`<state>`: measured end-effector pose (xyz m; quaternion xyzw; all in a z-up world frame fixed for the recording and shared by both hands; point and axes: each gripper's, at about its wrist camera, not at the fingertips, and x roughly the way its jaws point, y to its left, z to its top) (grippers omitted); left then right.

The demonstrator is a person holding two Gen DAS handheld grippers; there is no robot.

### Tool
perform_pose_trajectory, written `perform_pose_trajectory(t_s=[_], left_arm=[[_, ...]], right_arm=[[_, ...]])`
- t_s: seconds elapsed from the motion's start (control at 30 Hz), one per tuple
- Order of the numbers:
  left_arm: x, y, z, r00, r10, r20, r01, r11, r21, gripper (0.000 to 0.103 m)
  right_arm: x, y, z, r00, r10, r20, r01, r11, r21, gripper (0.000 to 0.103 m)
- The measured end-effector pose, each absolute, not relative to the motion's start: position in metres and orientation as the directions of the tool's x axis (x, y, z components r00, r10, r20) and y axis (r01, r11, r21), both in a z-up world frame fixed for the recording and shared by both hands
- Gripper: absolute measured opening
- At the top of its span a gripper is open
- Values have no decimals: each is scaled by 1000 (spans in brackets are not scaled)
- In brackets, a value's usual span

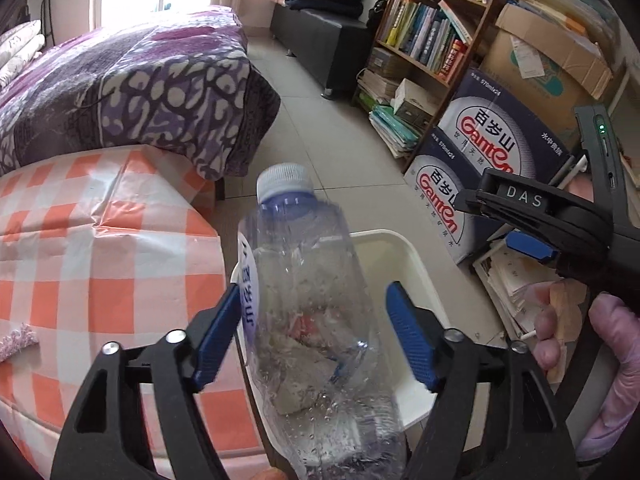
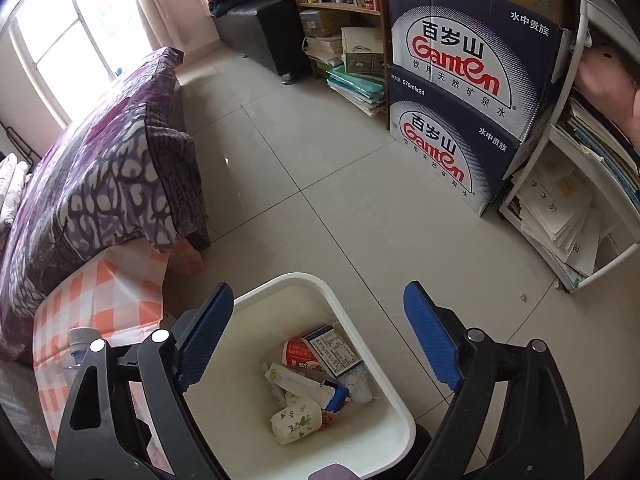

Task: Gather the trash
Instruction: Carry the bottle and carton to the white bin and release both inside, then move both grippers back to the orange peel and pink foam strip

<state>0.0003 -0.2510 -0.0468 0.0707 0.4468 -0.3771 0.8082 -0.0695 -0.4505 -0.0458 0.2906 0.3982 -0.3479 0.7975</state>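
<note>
A: Containers first, from the left?

B: Bottle (image 1: 304, 240), clear, white-capped, droplets inside, tilted with cap away, between the blue pads of the left hand-held gripper (image 1: 314, 290). Jaws wide; a gap on the right side, left pad just beside the label, contact impossible to tell. Directly under it, the white bin (image 1: 400, 248).

A: And inside the bin?

B: Seen from the right wrist: a red packet (image 2: 296, 354), a carton (image 2: 332, 346) with a printed panel facing up, a patterned tissue pack (image 2: 296, 422) nearer the front, more wrappers in between. All lying on the bottom, well below the rim.

A: Right hand-held gripper (image 2: 319, 288)?

B: Spread wide above the bin, nothing between the pads. Held by a hand (image 1: 612, 344) in a lilac glove.

A: Surface and room?

B: Far left, a table (image 1: 100, 260) under an orange check cloth, touching the bin's side. Behind it a bed (image 1: 140, 80) with a purple patterned cover. Pale tiled floor (image 2: 320, 160) in the middle. To the right, a bookshelf (image 1: 432, 32), two stacked water cases (image 2: 472, 72), then a white rack (image 2: 560, 216) full of papers.
</note>
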Motion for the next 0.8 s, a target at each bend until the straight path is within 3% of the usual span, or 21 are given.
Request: perform_pose_trajectory(t_s=[0.13, 0.33, 0.8], left_arm=[[4, -250, -47, 287, -573, -767, 666, 695, -271, 88], [13, -236, -50, 336, -505, -795, 620, 754, -217, 89], [67, -130, -69, 494, -122, -861, 364, 928, 78, 89]], right_arm=[[-70, -453, -46, 444, -323, -836, 788, 585, 192, 88], [-62, -442, -45, 453, -313, -835, 771, 608, 190, 91], [-14, -374, -56, 448, -224, -865, 650, 747, 143, 95]])
